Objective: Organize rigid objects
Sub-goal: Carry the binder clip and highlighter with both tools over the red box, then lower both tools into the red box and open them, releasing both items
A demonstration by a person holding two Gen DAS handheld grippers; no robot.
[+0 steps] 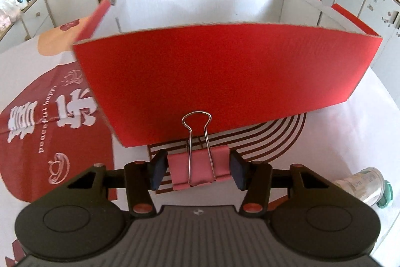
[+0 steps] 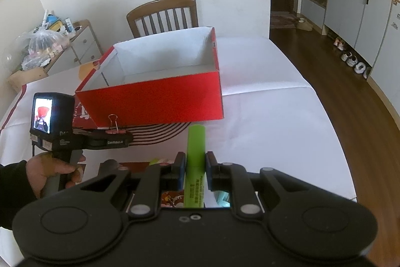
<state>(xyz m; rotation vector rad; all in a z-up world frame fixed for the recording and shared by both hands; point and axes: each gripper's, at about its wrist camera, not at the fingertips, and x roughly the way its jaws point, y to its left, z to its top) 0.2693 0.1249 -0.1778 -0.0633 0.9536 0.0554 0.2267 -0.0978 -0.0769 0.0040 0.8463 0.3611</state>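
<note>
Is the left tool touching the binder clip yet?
Apart: the left wrist view shows gaps between the binder clip and both pads of the left tool.

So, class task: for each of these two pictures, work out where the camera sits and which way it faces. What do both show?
Left wrist: on the left gripper, facing the red box close up; its fingers flank a pink binder clip.
Right wrist: on the right gripper, set further back, facing the box across the table; it holds a green marker, and the person's left hand shows.
Shared: box, clip, brown chair.
</note>
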